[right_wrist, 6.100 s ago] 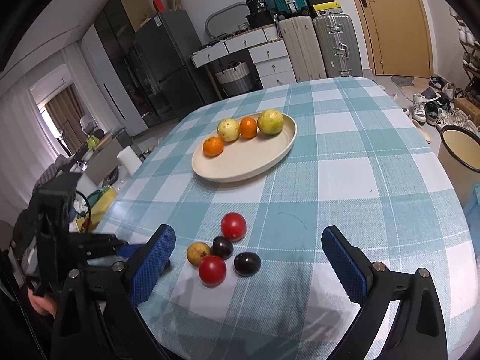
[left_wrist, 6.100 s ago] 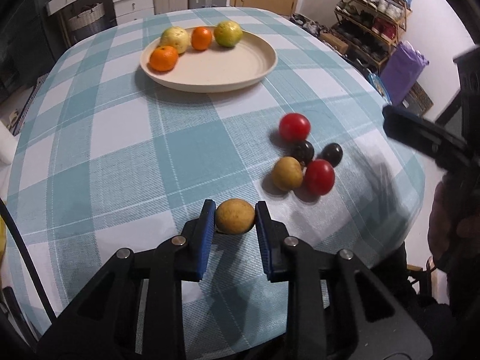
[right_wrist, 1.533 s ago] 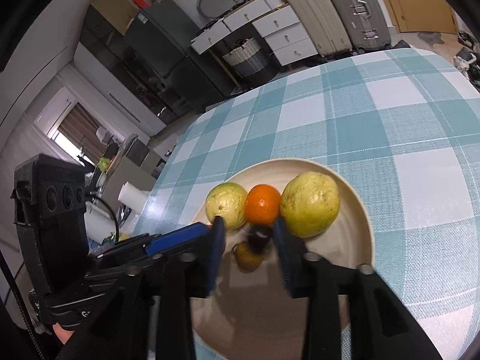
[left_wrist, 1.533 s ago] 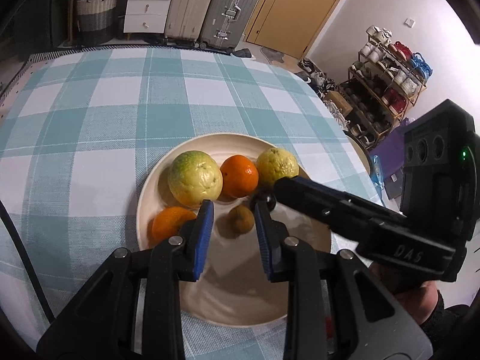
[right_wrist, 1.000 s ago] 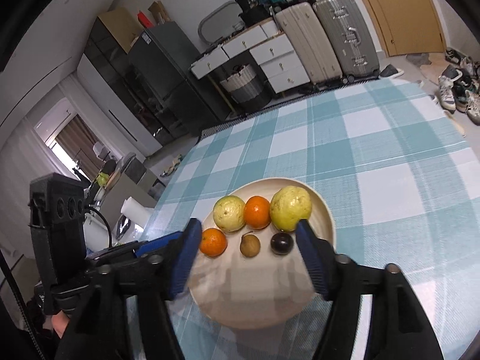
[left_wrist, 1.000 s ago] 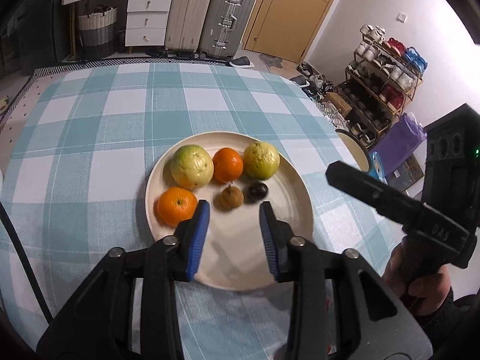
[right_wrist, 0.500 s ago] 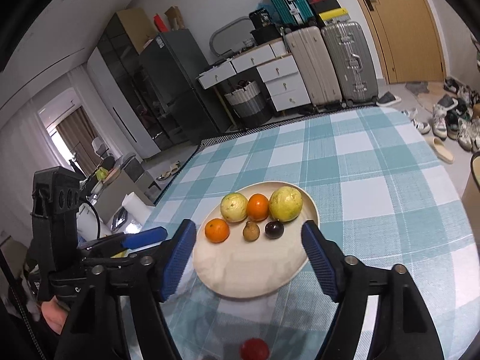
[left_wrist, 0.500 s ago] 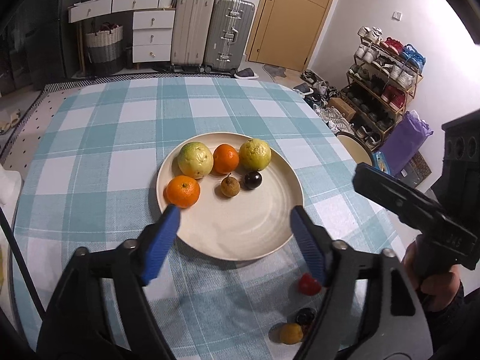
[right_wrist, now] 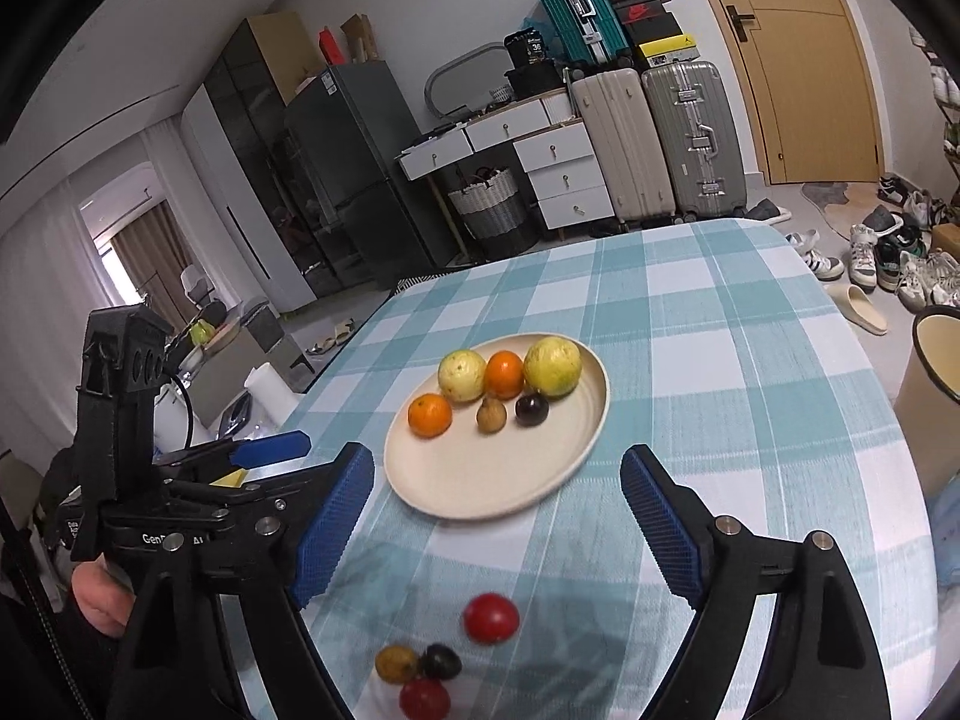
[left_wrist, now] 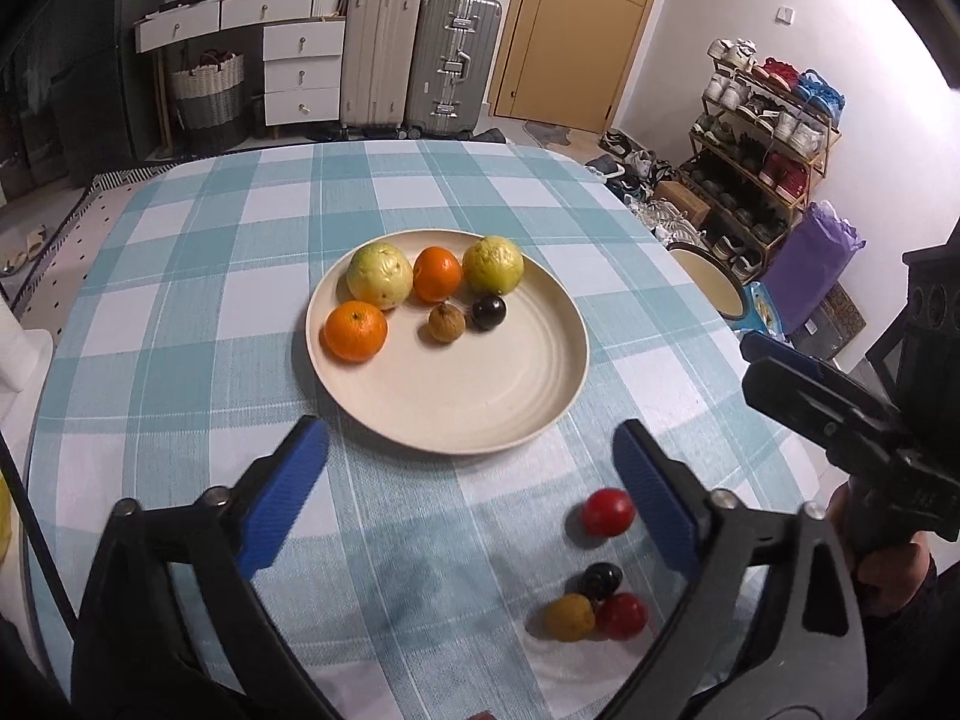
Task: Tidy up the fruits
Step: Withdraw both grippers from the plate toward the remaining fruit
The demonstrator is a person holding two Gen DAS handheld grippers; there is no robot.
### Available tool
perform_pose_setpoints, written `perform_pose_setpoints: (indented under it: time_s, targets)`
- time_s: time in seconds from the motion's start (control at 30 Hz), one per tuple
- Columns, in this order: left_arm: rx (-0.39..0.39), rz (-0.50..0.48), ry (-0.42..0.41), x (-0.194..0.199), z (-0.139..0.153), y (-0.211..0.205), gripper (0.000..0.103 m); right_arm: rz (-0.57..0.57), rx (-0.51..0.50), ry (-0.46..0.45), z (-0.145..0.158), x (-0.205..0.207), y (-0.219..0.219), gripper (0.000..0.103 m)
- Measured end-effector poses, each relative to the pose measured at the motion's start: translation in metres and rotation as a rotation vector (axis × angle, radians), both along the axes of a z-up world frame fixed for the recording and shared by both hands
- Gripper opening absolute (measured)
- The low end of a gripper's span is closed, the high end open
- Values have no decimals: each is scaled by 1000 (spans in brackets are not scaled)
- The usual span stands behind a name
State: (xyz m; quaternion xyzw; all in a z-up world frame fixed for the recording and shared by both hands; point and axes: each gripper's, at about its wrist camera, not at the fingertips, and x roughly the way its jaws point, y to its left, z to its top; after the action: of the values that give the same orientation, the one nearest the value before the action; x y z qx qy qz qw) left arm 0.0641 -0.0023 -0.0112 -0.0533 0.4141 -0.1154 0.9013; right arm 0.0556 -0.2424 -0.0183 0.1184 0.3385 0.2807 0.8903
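Note:
A cream plate (left_wrist: 480,408) (right_wrist: 480,480) on the checked tablecloth holds two yellow-green guavas, two oranges, a small brown fruit (left_wrist: 446,322) (right_wrist: 491,415) and a dark plum (left_wrist: 488,312) (right_wrist: 531,409). Near the front edge lie a red tomato (left_wrist: 607,512) (right_wrist: 490,617), a dark plum (left_wrist: 600,579), a yellow-brown fruit (left_wrist: 569,617) (right_wrist: 396,663) and a second red tomato (left_wrist: 624,615) (right_wrist: 424,698). My left gripper (left_wrist: 474,480) is open and empty above the cloth in front of the plate. My right gripper (right_wrist: 498,516) is open and empty, also in front of the plate.
The round table's edge curves close on the right, with a cream bin (left_wrist: 708,282) and shoe rack (left_wrist: 762,150) beyond. Suitcases (left_wrist: 420,54) and drawers stand at the far wall. A white roll (right_wrist: 267,390) sits left of the table.
Both grippers let go of their small fruits on the plate, opened wide and drew back toward the table's front edge. The loose fruits near the front have come into view.

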Motion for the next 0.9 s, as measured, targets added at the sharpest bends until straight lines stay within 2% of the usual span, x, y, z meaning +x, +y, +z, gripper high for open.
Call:
perform_pose_setpoints:
  time_s: [0.23,0.37,0.67,0.9]
  targets:
    - [23,17,-4,-18,-4,-4,102,19,-13,10,-8,-17,3,89]
    - [65,57,16,-24,-11,-3,102,13,-18,13,-12,-26,3,95]
    - [47,33,87,-36,-31,-4,102,3,-15,24,-17,-43,-6,100]
    - [3,-32,130,-46,-45,-11,102,10,-9,41,-25,-52,-10,102]
